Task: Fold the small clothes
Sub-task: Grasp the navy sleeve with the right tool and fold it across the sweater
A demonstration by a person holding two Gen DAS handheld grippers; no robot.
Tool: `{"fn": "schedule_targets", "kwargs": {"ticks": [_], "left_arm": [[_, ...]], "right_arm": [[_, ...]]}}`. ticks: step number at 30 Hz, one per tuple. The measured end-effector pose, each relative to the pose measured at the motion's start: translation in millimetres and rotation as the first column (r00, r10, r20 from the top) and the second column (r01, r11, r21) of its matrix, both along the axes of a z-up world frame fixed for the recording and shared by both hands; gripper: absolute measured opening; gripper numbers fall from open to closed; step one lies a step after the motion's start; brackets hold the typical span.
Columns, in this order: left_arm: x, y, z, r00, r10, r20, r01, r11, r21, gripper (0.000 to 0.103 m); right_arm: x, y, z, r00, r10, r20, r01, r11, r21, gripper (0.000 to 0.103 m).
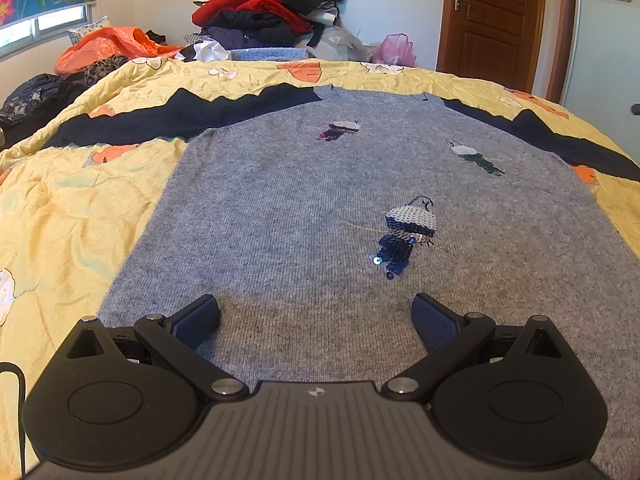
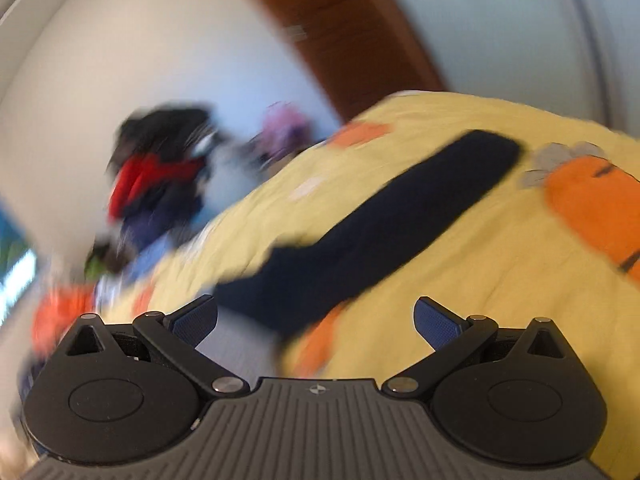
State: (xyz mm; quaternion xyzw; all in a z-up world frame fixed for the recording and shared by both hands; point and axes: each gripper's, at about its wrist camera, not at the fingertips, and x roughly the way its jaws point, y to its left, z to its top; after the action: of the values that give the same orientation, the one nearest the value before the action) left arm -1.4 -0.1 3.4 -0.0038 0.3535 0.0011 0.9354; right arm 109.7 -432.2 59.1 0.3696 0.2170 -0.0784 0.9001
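A small grey knit sweater (image 1: 304, 200) with dark navy sleeves lies flat, front up, on the yellow quilt (image 1: 60, 216). It bears sequin figures (image 1: 408, 232). Its left sleeve (image 1: 168, 116) and right sleeve (image 1: 560, 140) are spread sideways. My left gripper (image 1: 316, 316) is open and empty, low over the sweater's hem. My right gripper (image 2: 316, 320) is open and empty, above the near end of the navy right sleeve (image 2: 384, 216). The right wrist view is blurred and tilted.
A tall pile of red, black and navy clothes (image 1: 264, 8) stands at the bed's far end, with an orange bag (image 1: 108, 44) at the left and a pink bag (image 1: 394, 50). A brown door (image 1: 492, 20) is at the back right. The quilt has orange carrot prints (image 2: 592, 208).
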Motion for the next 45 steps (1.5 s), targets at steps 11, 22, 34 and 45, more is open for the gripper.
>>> {"fn": "schedule_targets", "kwargs": {"ticks": [11,22,34,45], "left_arm": [[0.9,0.0,0.4,1.0,0.001,0.0,-0.001,1.0,0.001,0.103],[0.7,-0.1,0.3,1.0,0.001,0.001,-0.001,1.0,0.001,0.103],[4.5,-0.8,0.0,1.0,0.001,0.003,-0.001,1.0,-0.005,0.103],[5.6,-1.4,-0.9,1.0,-0.001,0.004,0.001,1.0,-0.007,0.103]], "right_arm": [[52.6,-139.7,-59.6,0.962,-0.268,-0.048,0.272,0.935,0.229,0.082],[82.6,-133.7,-62.9,0.953,-0.291,-0.08,0.295,0.954,0.046,0.012],[95.0,111.6,19.5,0.937,0.339,0.087,-0.308,0.917,-0.254,0.012],[93.6,301.9,-51.4,0.855,0.507,-0.106,-0.513,0.801,-0.308,0.018]]}}
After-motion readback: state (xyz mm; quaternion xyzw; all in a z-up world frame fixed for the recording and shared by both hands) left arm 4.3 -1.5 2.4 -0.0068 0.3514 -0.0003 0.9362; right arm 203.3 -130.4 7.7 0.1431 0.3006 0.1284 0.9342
